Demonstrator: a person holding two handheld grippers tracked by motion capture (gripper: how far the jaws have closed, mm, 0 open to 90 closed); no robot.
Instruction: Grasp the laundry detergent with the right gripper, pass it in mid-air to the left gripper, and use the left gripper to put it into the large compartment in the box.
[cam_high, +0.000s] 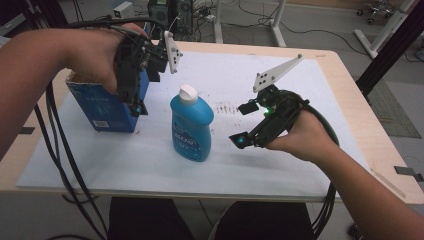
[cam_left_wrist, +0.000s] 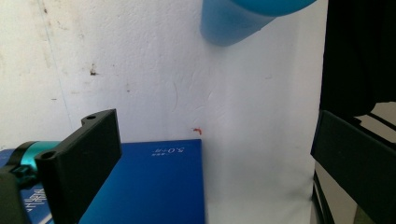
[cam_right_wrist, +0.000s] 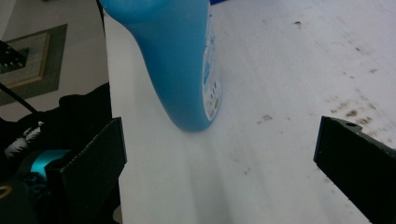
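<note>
Left gripper (cam_high: 140, 107): we hold it above the blue carton (cam_high: 107, 107) at the left of the white mat (cam_high: 280, 165), pointing down. In the left gripper view its jaws stand wide apart with nothing between them; one jaw hangs over the carton's top face, the other over bare mat.

Blue carton: upright on the mat, long axis vertical, well left of the bottle. We judge it stiff cardboard, flat-sided, easy to clamp across its narrow width; its weight we cannot tell.

Blue bottle (cam_high: 191, 127): the item in hand. It stands upright near the middle of the mat, between the two grippers and touching neither. Long axis vertical, white cap (cam_high: 188, 93) pointing up, label facing the person. We judge it smooth moulded plastic, likely slippery, somewhat yielding under pressure, and moderately heavy if filled; contents cannot be seen. Best hold, in our judgement: across the narrower shoulder below the cap, or across the thin sides of the body, jaws level.

Right gripper (cam_high: 246, 132): held low just right of the bottle, aimed at its lower body. In the right gripper view the jaws are spread wide, empty, with the bottle's base (cam_right_wrist: 187, 112) ahead and left of centre.
</note>
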